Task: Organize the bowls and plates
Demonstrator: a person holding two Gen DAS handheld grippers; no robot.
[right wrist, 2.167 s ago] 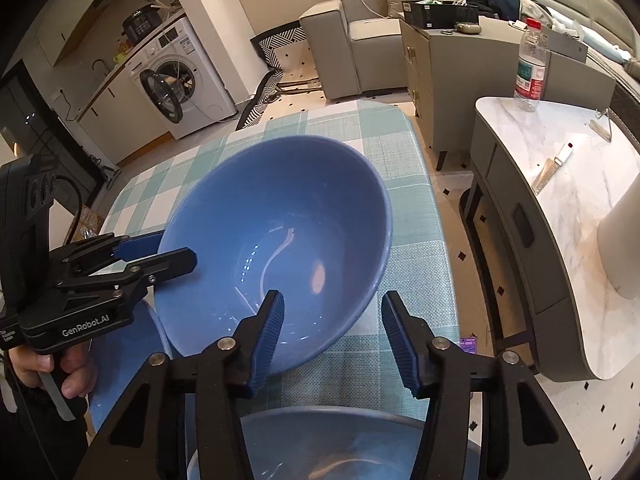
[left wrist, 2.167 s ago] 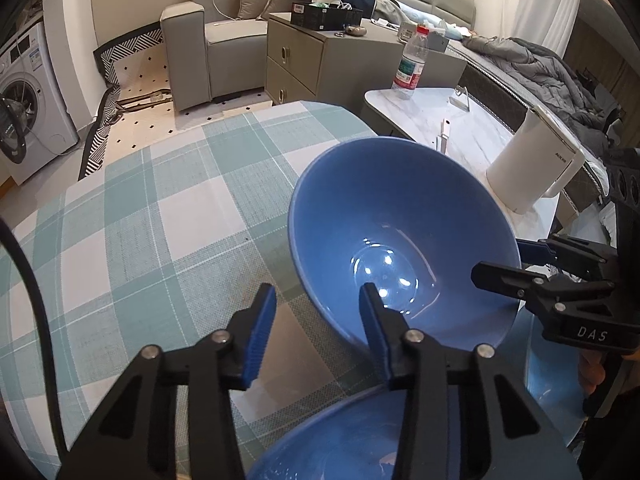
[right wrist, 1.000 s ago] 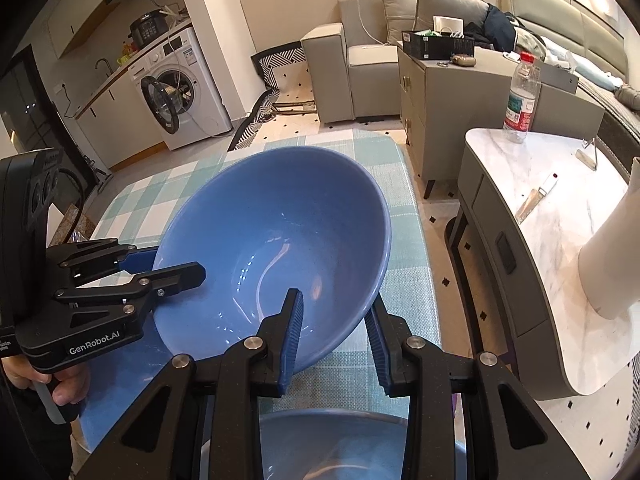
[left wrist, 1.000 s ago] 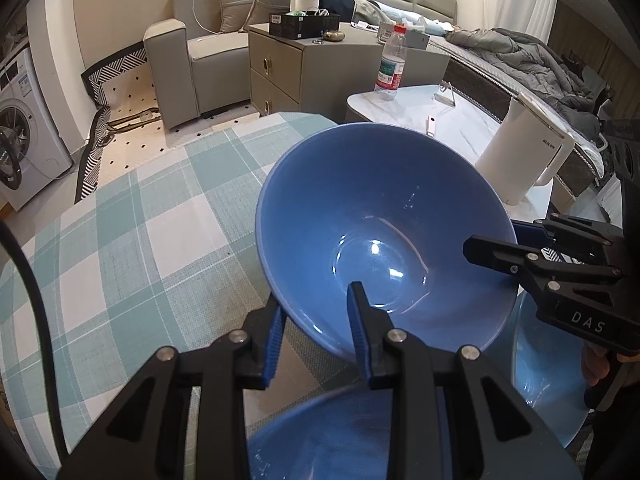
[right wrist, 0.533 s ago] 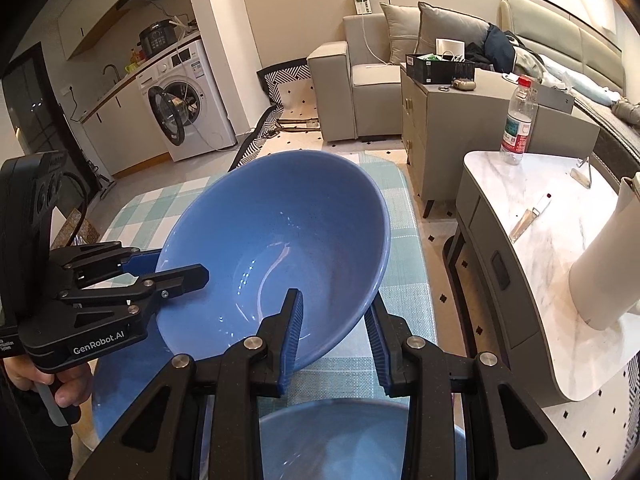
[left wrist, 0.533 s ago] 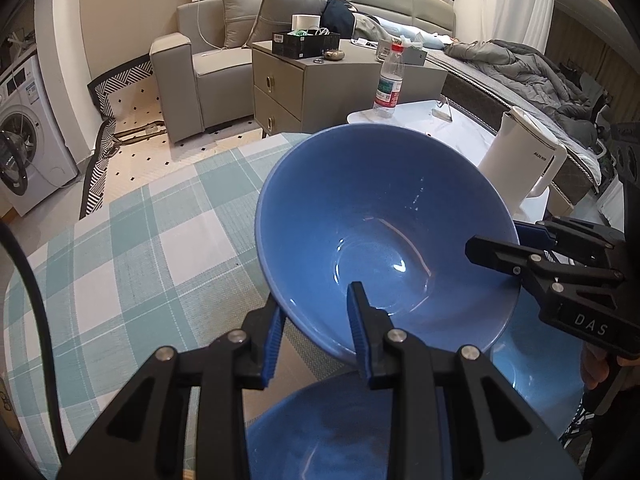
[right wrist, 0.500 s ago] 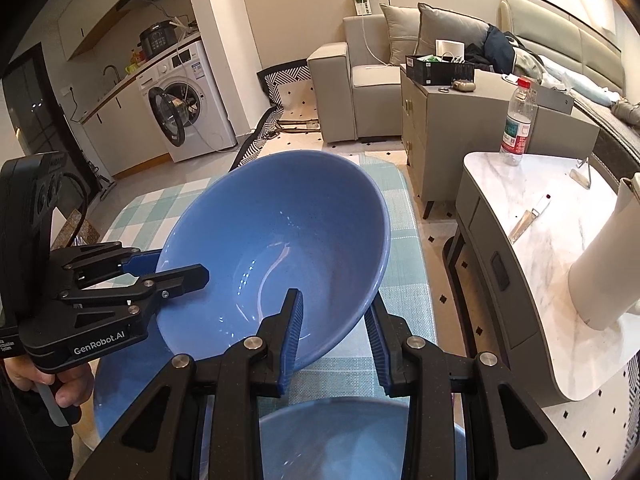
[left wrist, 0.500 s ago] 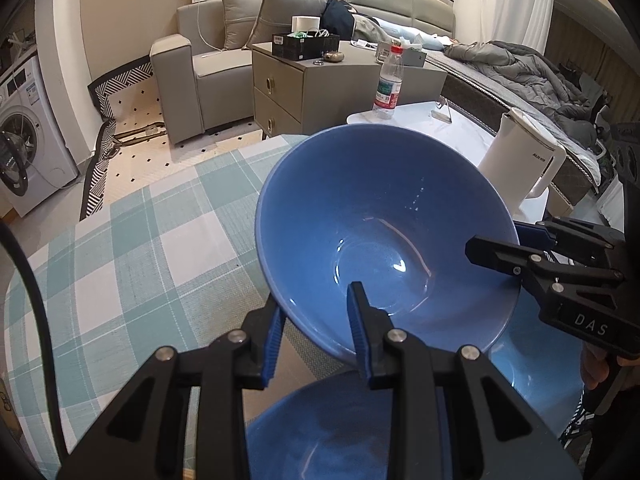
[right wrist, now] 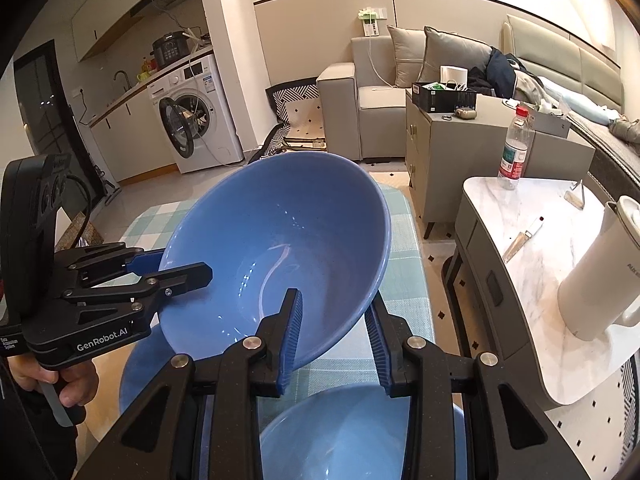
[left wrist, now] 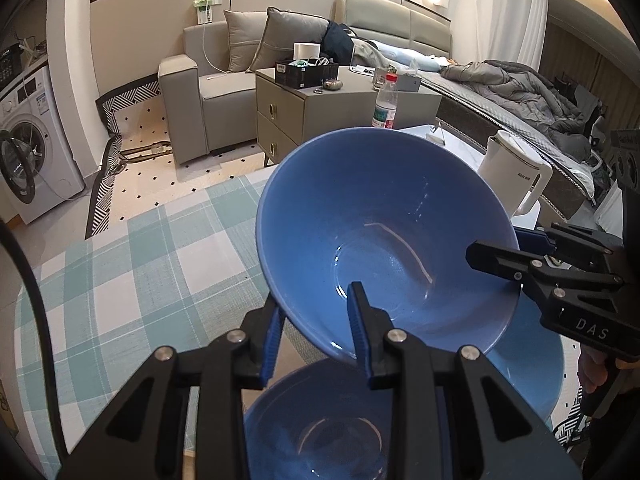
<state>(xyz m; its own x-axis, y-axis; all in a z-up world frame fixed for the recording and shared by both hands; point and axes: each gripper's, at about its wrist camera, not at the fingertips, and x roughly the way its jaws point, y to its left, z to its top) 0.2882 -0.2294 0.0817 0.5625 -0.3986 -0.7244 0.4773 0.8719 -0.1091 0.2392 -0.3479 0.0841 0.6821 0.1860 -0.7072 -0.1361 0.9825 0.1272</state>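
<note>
Bowl [left wrist: 384, 248], large and blue, hangs tilted above the checked tabletop [left wrist: 120, 280], pinched at opposite rims by the left gripper [left wrist: 316, 324] and the right gripper [right wrist: 334, 334], each clamped on its wall. Risk: glazed wall under thin pads could slip if either hand twists or drifts apart. It would drop on the second bowl [left wrist: 320, 424] or the blue plate [left wrist: 532, 372] just below.

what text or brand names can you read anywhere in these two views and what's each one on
"DAS" on the side of the right gripper, seen from the left wrist.
"GenRobot.AI" on the side of the left gripper, seen from the right wrist.
Kettle: dark brand print, too small to read surely.
Water bottle label: too small.
Washing machine stickers and panel: too small.
The blue bowl bears no text.
</note>
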